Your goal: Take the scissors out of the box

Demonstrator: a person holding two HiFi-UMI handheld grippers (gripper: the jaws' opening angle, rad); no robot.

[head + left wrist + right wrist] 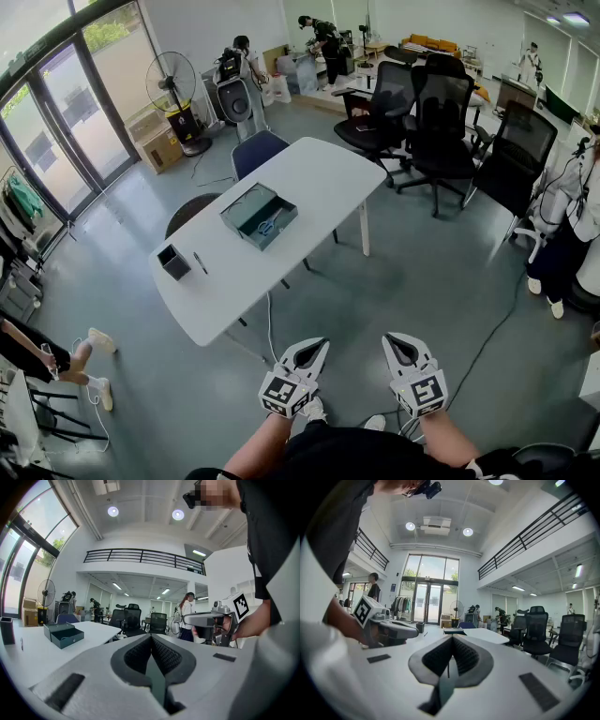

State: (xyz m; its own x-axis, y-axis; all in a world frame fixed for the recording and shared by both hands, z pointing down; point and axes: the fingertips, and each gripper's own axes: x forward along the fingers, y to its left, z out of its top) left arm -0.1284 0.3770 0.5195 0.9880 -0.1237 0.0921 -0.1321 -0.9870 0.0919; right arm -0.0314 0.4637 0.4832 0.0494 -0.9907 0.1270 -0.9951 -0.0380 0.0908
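Observation:
An open dark teal box (260,216) lies in the middle of the white table (309,173), with blue-handled scissors (270,223) inside it. The box (63,633) shows far off at the left in the left gripper view, and the same box (453,631) shows small in the right gripper view; its inside is hidden in both. My left gripper (317,347) and right gripper (394,341) are held side by side low over the floor, well short of the table. Both are shut and hold nothing. The left gripper (151,637) points level and the right gripper (452,638) nearly level.
A black pen holder (173,262) and a pen (201,262) sit on the table's near left end. Blue and dark chairs (255,150) stand behind the table, black office chairs (441,117) at the right. A fan (173,84), cardboard boxes (157,141) and several people are around.

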